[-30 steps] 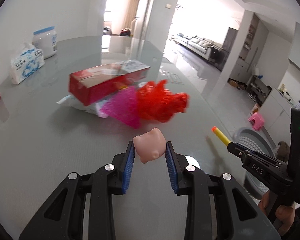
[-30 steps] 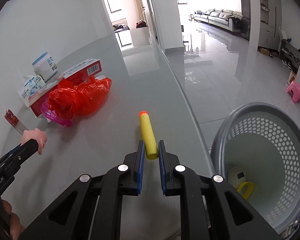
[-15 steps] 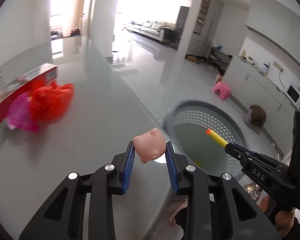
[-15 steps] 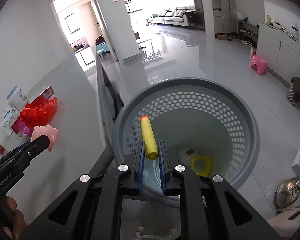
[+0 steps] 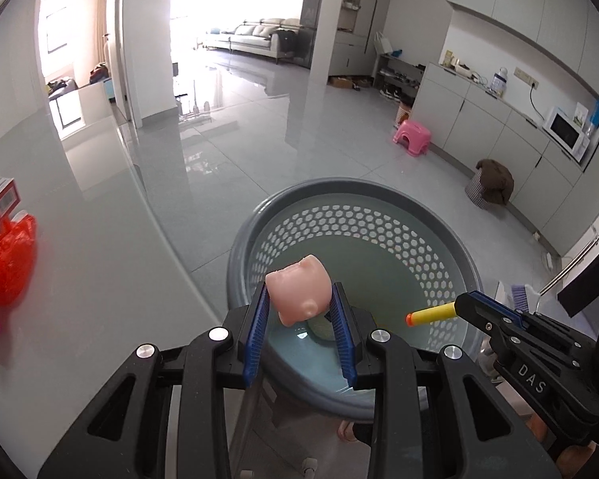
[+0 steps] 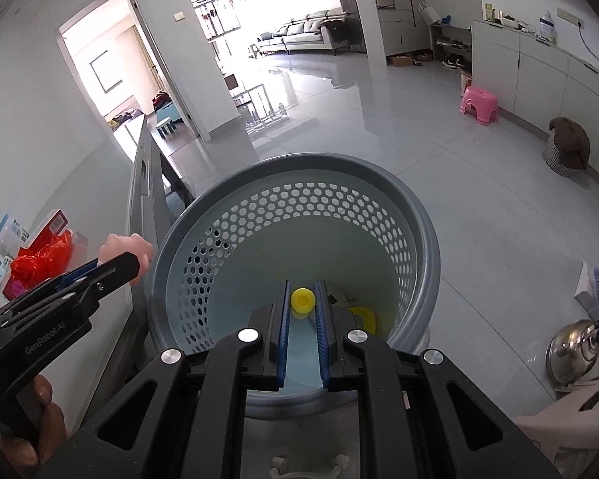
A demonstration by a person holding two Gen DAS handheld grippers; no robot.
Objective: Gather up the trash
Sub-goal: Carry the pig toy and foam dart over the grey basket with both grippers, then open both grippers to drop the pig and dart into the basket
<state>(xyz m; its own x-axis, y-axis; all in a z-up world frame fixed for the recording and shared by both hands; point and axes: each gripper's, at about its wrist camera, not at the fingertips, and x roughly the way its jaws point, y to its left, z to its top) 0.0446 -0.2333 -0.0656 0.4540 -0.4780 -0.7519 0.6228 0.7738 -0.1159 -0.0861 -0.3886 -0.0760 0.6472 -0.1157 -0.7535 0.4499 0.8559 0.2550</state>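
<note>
My left gripper [image 5: 297, 299] is shut on a small pink pig-shaped toy [image 5: 299, 295] and hangs over the near left rim of a round grey perforated basket [image 5: 339, 187] on the floor. Off to its right, my right gripper [image 5: 465, 307] holds a yellow foam dart [image 5: 431, 313] with an orange tip. In the right wrist view, the right gripper [image 6: 302, 291] is shut on that dart [image 6: 302, 299], seen end-on above the basket [image 6: 419, 219]. The left gripper [image 6: 129, 265] with the pig toy [image 6: 123, 245] sits at the basket's left rim. A yellow item [image 6: 363, 315] lies at the bottom.
The grey table [image 5: 100, 279] lies to the left, with a red plastic bag [image 5: 4, 263] and a red box [image 5: 0, 199] on it. On the floor stand a pink stool [image 5: 413, 135], a cloth-covered bin [image 5: 491, 185] and a metal kettle [image 6: 579, 349].
Both grippers swung right, off the table and over the basket, each still gripping its object. The dart has turned and now shows end-on in the right wrist view.
</note>
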